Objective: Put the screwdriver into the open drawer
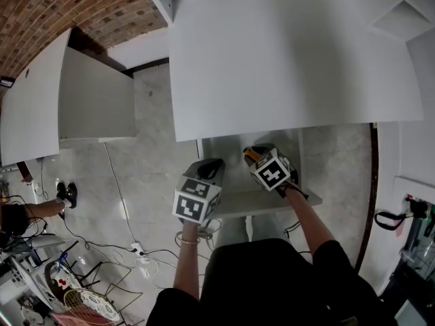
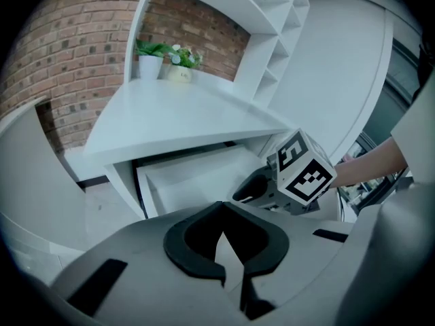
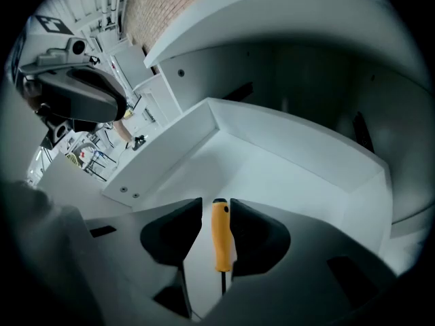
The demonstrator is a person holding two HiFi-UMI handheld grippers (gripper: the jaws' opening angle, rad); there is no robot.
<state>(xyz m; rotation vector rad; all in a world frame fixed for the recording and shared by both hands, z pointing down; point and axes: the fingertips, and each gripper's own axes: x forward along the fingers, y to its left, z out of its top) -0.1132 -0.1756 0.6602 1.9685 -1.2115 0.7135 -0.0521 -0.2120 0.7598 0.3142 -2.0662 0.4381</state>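
The screwdriver has an orange handle and a thin dark shaft. In the right gripper view it lies between the jaws of my right gripper, which stands open with a gap at the left pad. It rests on the white floor of the open drawer. From the head view, the right gripper hangs over the drawer, under the desk edge. My left gripper hovers at the drawer's left side. Its tips meet with nothing held.
The white desk top overhangs the drawer's back. Two small plant pots stand on the desk by the brick wall. A white cabinet panel stands at the left. Cables and clutter lie on the floor at lower left.
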